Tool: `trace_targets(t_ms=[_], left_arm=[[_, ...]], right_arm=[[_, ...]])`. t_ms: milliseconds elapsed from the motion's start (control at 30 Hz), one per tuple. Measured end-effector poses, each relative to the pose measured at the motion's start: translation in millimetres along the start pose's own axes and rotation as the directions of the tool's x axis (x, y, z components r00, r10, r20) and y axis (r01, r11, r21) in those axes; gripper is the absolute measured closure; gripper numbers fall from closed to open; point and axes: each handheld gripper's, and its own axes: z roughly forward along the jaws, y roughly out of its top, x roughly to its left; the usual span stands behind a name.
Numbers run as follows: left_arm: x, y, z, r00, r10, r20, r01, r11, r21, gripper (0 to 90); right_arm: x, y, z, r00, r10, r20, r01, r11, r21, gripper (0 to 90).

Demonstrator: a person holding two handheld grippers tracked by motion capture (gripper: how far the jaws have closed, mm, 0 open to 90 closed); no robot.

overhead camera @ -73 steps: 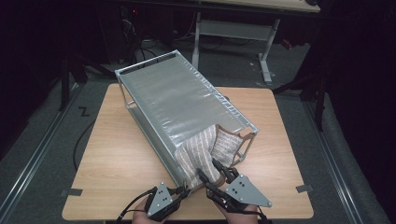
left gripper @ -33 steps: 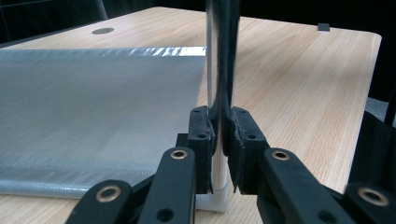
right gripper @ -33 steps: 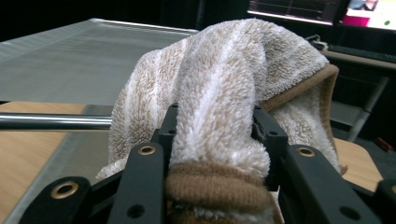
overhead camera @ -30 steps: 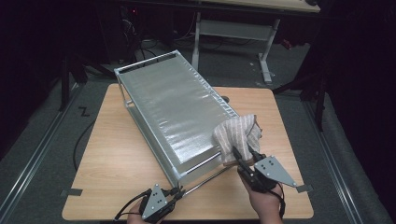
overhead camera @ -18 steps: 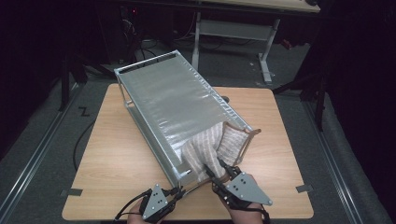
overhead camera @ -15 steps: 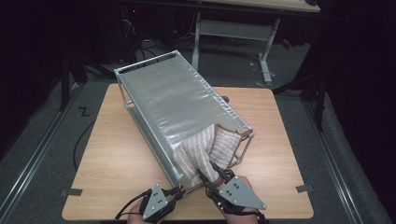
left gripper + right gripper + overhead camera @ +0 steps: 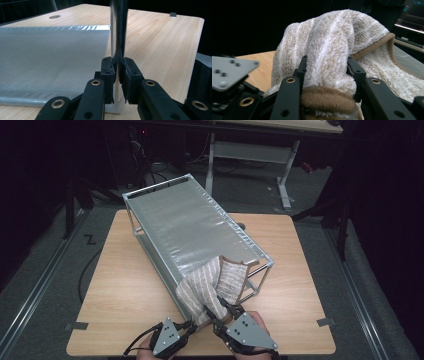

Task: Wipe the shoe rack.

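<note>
Comparing with the view a second earlier, the right gripper had carried the towel from the right side of the rack back toward the near middle of the table. At that earlier moment the towel hung bunched by the rack's near right corner, with the right hand well apart from the left. At the moment inspected the two hands sat side by side at the near edge of the table. The left gripper had not shifted between the two frames.

Towel: beige with pale stripes and a brown hem. It lay draped over the near end of the rack, one part spread down the rack's near face toward the table, another fold raised at the near right corner. In the right gripper view a thick fold of it, hem included, stood between the jaws of the right gripper, and the pads pressed into the pile on both sides, so that the gripper was clamped on the towel.

Left gripper: jaws closed tight on an upright metal post of the rack, at the near corner, just above the table. The rack's silvery mesh shelf ran off to the left in that view.

Rack: a long metal frame, set at a slant across the table.
</note>
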Motion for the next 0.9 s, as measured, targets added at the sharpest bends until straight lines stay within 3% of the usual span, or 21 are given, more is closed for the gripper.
trace_targets(t_ms=[200, 300, 333, 400, 433, 467, 667, 900], left_arm=[[0.1, -0.1, 0.0, 1.0000, -0.002, 0.002, 0.002, 1.0000, -0.001, 80.0], [0.2, -0.1, 0.0, 1.0000, -0.003, 0.003, 0.003, 1.0000, -0.001, 80.0], [0.2, -0.1, 0.0, 1.0000, -0.004, 0.003, 0.004, 1.0000, -0.001, 80.0], [0.2, 0.0, 0.0, 1.0000, -0.004, 0.003, 0.004, 1.0000, 0.000, 80.0], [0.2, 0.0, 0.0, 1.0000, -0.004, 0.003, 0.004, 1.0000, 0.000, 80.0], [0.3, 0.0, 0.0, 1.0000, -0.005, 0.004, 0.005, 1.0000, 0.000, 80.1], [0.2, 0.0, -0.1, 1.0000, -0.005, 0.004, 0.005, 1.0000, 0.001, 80.1], [0.2, -0.2, -0.1, 1.0000, -0.006, 0.003, 0.006, 1.0000, -0.001, 80.1]], right_arm=[[-25.7, -6.5, -2.5, 0.9967, 0.035, 0.073, -0.036, 0.999, 0.015, 63.7], [-37.4, -9.8, -4.1, 0.9926, 0.050, 0.110, -0.053, 0.998, 0.023, 63.7], [-48.5, -12.9, -5.6, 0.9881, 0.067, 0.138, -0.071, 0.997, 0.026, 63.7], [-57.7, -15.8, -6.9, 0.9825, 0.073, 0.171, -0.080, 0.996, 0.030, 63.8], [-57.7, -15.8, -6.9, 0.9825, 0.073, 0.171, -0.080, 0.996, 0.030, 63.8], [-69.2, -19.9, -8.7, 0.9744, 0.087, 0.207, -0.096, 0.995, 0.035, 63.9], [-99.1, -30.5, -14.2, 0.9466, 0.124, 0.297, -0.144, 0.989, 0.043, 64.1], [-128.5, -43.7, -21.1, 0.9100, 0.188, 0.369, -0.219, 0.975, 0.041, 64.7]])
